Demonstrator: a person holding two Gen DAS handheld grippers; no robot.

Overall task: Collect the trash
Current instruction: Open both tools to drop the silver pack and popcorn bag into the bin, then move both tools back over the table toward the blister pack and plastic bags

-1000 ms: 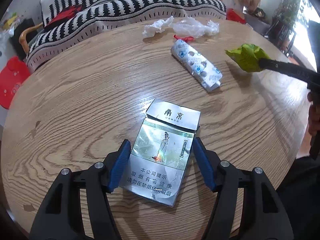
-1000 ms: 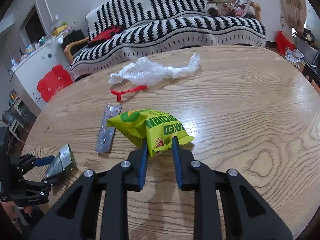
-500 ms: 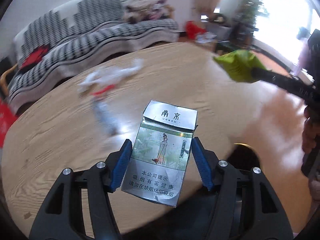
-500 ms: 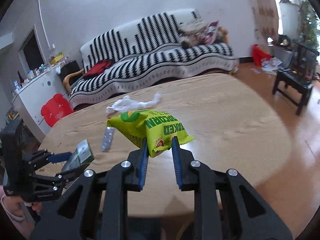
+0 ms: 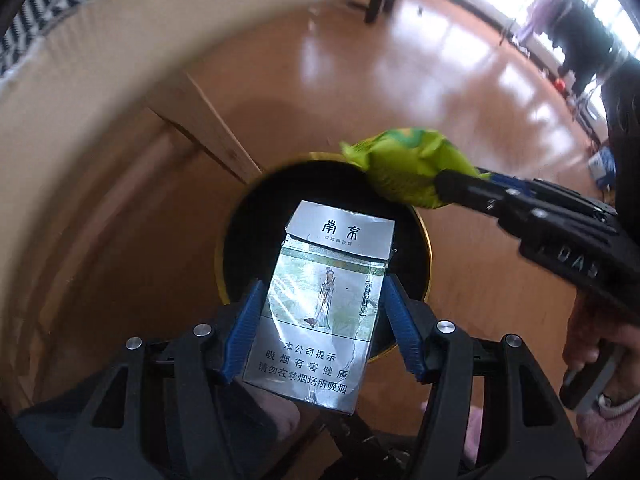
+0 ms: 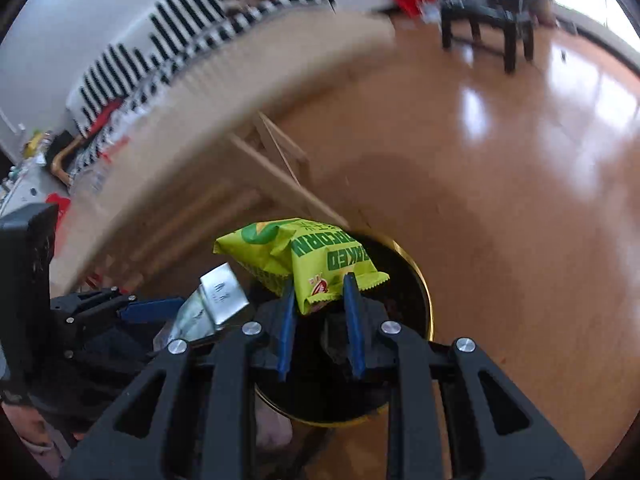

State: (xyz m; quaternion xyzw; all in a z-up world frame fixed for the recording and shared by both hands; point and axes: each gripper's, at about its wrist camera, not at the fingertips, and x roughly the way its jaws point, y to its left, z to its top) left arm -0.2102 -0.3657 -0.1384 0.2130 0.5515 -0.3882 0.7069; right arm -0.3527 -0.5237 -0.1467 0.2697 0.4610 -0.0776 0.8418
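Note:
My left gripper (image 5: pixel 320 292) is shut on a silver cigarette pack (image 5: pixel 320 300) and holds it over the round black trash bin (image 5: pixel 248 216) with a gold rim on the floor. My right gripper (image 6: pixel 318 284) is shut on a green-yellow snack bag (image 6: pixel 296 252) and holds it above the same bin (image 6: pixel 404 292). In the left wrist view the snack bag (image 5: pixel 408 164) hangs over the bin's far right rim, held by the right gripper (image 5: pixel 452 184). In the right wrist view the pack (image 6: pixel 216 296) and left gripper (image 6: pixel 160 304) sit at the left.
The round wooden table's edge (image 5: pixel 100 60) curves above and left of the bin, with its wooden leg frame (image 6: pixel 280 168) just behind the bin. A shiny wooden floor (image 6: pixel 520 160) spreads to the right. A dark chair (image 6: pixel 488 20) and striped sofa (image 6: pixel 192 32) stand beyond.
Both grippers have swung off the tabletop and tilted down toward the floor. They now hold the pack and the snack bag over the bin.

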